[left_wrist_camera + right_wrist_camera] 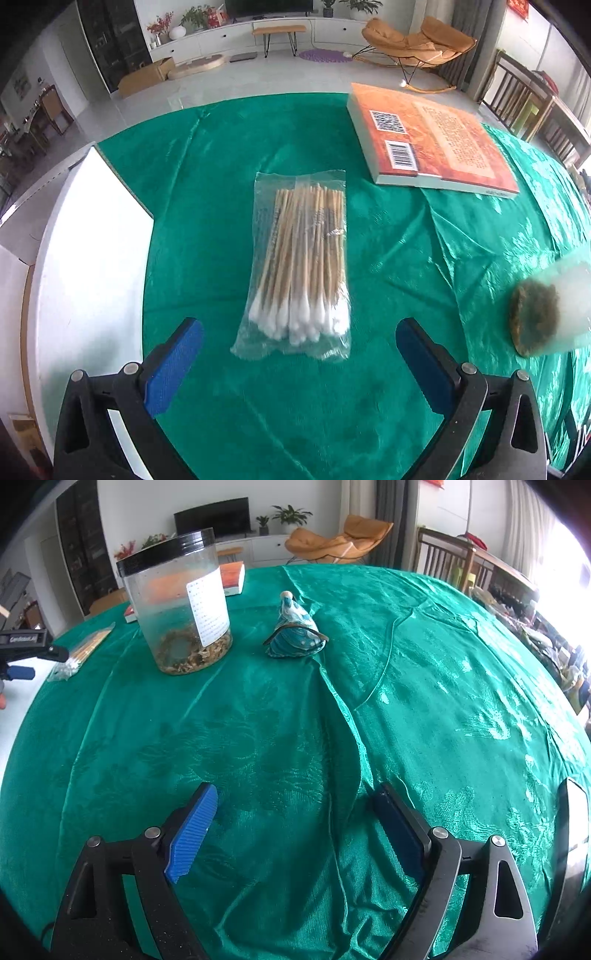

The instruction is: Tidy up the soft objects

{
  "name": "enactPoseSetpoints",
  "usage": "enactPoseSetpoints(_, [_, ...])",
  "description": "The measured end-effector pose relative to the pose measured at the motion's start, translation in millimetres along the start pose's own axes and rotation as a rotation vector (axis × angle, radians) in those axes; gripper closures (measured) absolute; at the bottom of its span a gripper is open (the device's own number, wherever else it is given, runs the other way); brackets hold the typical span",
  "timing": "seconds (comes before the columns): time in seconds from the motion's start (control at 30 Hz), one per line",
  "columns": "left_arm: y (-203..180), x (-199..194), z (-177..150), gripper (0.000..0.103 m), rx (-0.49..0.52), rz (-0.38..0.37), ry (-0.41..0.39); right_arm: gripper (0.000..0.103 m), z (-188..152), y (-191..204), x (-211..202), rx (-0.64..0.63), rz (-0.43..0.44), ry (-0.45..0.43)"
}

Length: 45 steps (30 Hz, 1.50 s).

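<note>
A clear bag of wooden cotton swabs [299,258] lies lengthwise on the green tablecloth [207,206], cotton tips towards me. My left gripper [299,326] hangs open over the bag's near end, its blue pads [173,365] well apart from the plastic on either side. In the right wrist view the same bag [79,651] shows at the far left, with the left gripper [40,662] beside it. My right gripper [295,790] is open above bare, wrinkled cloth [406,701] with nothing between its fingers. A small blue patterned fabric piece [293,631] sits further ahead.
An orange book [432,140] lies at the far right of the swabs. A clear jar with a black lid [177,602] holds dried bits at its bottom. White board [85,258] borders the cloth on the left. A dark flat object [574,830] sits at the right edge.
</note>
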<state>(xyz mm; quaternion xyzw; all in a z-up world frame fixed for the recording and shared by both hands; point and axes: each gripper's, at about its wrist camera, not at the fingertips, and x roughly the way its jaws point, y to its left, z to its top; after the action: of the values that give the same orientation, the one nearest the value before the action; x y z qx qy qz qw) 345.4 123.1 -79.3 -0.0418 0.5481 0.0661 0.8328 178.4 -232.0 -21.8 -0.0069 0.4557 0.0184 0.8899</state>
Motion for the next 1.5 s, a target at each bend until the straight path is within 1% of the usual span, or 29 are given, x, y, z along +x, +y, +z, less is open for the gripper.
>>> enactPoseSetpoints(0.07, [2, 19, 9, 0.000, -0.009, 0.004, 0.030, 0.013, 0, 0, 0, -0.003, 0.000, 0.001])
enactPoseSetpoints(0.13, [4, 36, 14, 0.000, -0.022, 0.030, 0.055, 0.013, 0, 1, 1, -0.003, 0.001, 0.001])
enactPoseSetpoints(0.17, [7, 40, 16, 0.000, -0.045, 0.008, 0.042, 0.013, 0, 1, 1, -0.002, 0.001, 0.001])
enactPoseSetpoints(0.23, [15, 40, 18, 0.002, -0.102, 0.006, 0.006, 0.013, 0, 1, 1, -0.002, 0.001, 0.001])
enactPoseSetpoints(0.27, [16, 37, 17, 0.015, -0.111, 0.012, -0.013, 0.013, 0, 1, 1, -0.002, 0.001, 0.001])
enactPoseSetpoints(0.3, [15, 33, 14, 0.025, -0.101, 0.024, -0.039, 0.013, 0, 1, 1, -0.002, 0.001, 0.001])
enactPoseSetpoints(0.33, [13, 28, 10, 0.046, -0.077, 0.018, -0.052, 0.012, 0, 1, 1, -0.003, 0.000, 0.001])
enactPoseSetpoints(0.37, [10, 23, 6, 0.053, -0.060, 0.013, -0.045, 0.012, 0, 1, 1, -0.002, 0.000, 0.001])
enactPoseSetpoints(0.43, [7, 12, -7, 0.058, -0.072, -0.019, -0.030, 0.012, 0, 1, 2, -0.004, 0.000, 0.001])
enactPoseSetpoints(0.5, [1, -5, -27, 0.059, -0.108, -0.053, -0.022, 0.012, 0, 1, 2, -0.004, 0.000, 0.001])
enactPoseSetpoints(0.53, [-6, -14, -38, 0.059, -0.115, -0.067, -0.027, 0.012, 0, 1, 1, -0.004, 0.000, 0.001])
enactPoseSetpoints(0.63, [-27, -40, -82, 0.058, -0.074, -0.118, -0.046, 0.012, 0, 1, 1, -0.004, 0.001, 0.001])
enactPoseSetpoints(0.67, [-34, -44, -94, 0.058, -0.059, -0.131, -0.046, 0.012, 0, 1, 2, -0.003, 0.001, 0.001])
enactPoseSetpoints(0.73, [-53, -42, -108, 0.056, -0.041, -0.137, -0.044, 0.012, 0, 1, 1, -0.003, 0.001, 0.001])
enactPoseSetpoints(0.77, [-56, -39, -115, 0.049, -0.031, -0.130, -0.039, 0.012, 0, 1, 1, -0.003, 0.001, 0.001])
enactPoseSetpoints(0.8, [-60, -37, -120, 0.045, -0.015, -0.126, -0.052, 0.012, 0, 1, 1, -0.003, 0.001, 0.001])
enactPoseSetpoints(0.83, [-67, -38, -120, 0.028, 0.012, -0.112, -0.083, 0.012, 0, 1, 1, -0.003, 0.001, 0.001])
enactPoseSetpoints(0.87, [-71, -38, -122, 0.010, 0.033, -0.067, -0.090, 0.012, 0, 1, 1, -0.003, 0.000, 0.001])
enactPoseSetpoints(0.9, [-75, -37, -123, 0.007, 0.053, -0.034, -0.101, 0.012, 0, 1, 1, -0.003, 0.001, 0.001])
enactPoseSetpoints(0.93, [-77, -34, -124, 0.006, 0.075, -0.020, -0.109, 0.012, 0, 1, 1, -0.003, 0.001, 0.001])
enactPoseSetpoints(0.97, [-78, -27, -122, 0.003, 0.094, -0.009, -0.097, 0.012, 0, 1, 1, -0.003, 0.001, 0.001])
enactPoseSetpoints(1.0, [-74, -25, -123, 0.003, 0.083, -0.027, -0.116, 0.012, 0, 1, 2, -0.003, 0.001, 0.001])
enactPoseSetpoints(1.03, [-70, -22, -124, 0.000, 0.062, -0.039, -0.118, 0.012, 0, 1, 1, -0.003, 0.000, 0.001])
enactPoseSetpoints(1.17, [-66, -22, -130, 0.000, 0.060, -0.036, -0.204, 0.012, 0, 1, 1, -0.004, 0.000, 0.001])
enactPoseSetpoints(1.5, [-66, -22, -130, 0.000, 0.055, -0.033, -0.213, 0.012, 0, 1, 1, -0.003, 0.000, 0.001])
